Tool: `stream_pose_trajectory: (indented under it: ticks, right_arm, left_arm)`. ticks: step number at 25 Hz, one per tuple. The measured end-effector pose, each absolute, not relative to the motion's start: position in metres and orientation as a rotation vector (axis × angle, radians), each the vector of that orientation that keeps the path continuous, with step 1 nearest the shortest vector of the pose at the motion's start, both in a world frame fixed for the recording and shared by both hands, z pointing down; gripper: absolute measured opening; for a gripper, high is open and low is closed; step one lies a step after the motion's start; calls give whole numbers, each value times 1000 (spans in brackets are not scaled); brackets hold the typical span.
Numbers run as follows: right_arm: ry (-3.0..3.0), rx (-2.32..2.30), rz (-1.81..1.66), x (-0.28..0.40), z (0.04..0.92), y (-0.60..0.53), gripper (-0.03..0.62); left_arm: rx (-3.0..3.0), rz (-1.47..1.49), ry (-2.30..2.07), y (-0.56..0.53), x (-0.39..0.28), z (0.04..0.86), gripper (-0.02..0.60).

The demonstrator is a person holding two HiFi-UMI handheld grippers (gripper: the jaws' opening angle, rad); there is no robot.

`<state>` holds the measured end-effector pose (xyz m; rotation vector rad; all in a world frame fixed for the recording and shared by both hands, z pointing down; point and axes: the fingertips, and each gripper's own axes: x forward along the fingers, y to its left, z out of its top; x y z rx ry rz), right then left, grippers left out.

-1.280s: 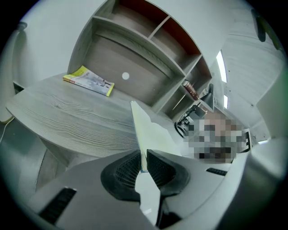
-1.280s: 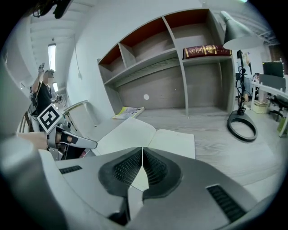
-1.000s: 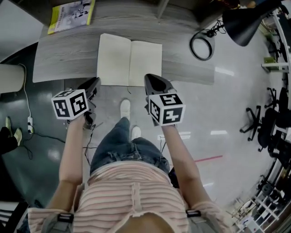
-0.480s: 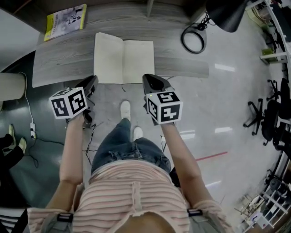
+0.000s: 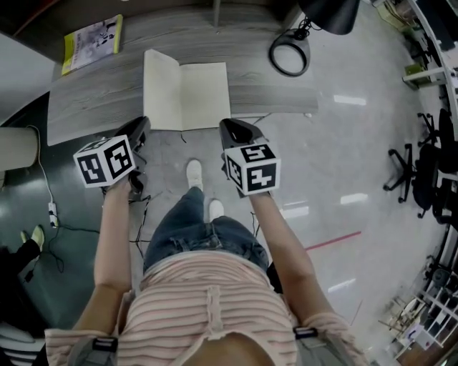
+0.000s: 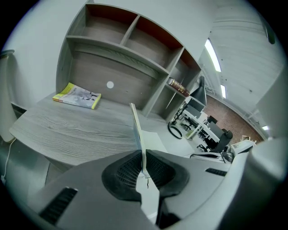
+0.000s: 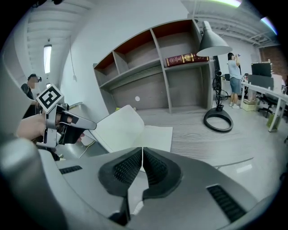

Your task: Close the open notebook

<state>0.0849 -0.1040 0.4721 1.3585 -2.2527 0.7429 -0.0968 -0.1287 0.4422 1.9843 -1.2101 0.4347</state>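
The open notebook [image 5: 204, 96] lies near the front edge of the grey desk [image 5: 93, 100], blank pages up. Its left half [image 7: 119, 123] is lifted off the desk and slants upward; the right half lies flat. My left gripper [image 5: 140, 126] is at the notebook's front left corner. In the left gripper view the raised cover [image 6: 135, 121] stands on edge between the pads, and the left gripper [image 6: 143, 167] has just been closing on it. My right gripper [image 5: 230, 127] hovers by the front right corner, and the right gripper [image 7: 142, 158] is shut with nothing in it.
A yellow booklet [image 5: 91, 34] lies at the desk's back left. A lamp's ring base [image 5: 289, 53] sits at the right end under its black shade [image 5: 329, 13]. Shelves with a red book [image 7: 186, 59] rise behind. A person [image 7: 234, 81] stands far off.
The notebook's left half has risen from flat to slanting upward at the left gripper's tips. Both grippers have drifted a little to the left.
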Motion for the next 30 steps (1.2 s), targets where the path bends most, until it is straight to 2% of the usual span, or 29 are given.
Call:
stream_pose_trajectory:
  ticks: [30]
  right_arm:
    - [-2165,1497,750,114,469,-87,18]
  left_arm:
    - [2173,504,-1006,-132,-18,430,37]
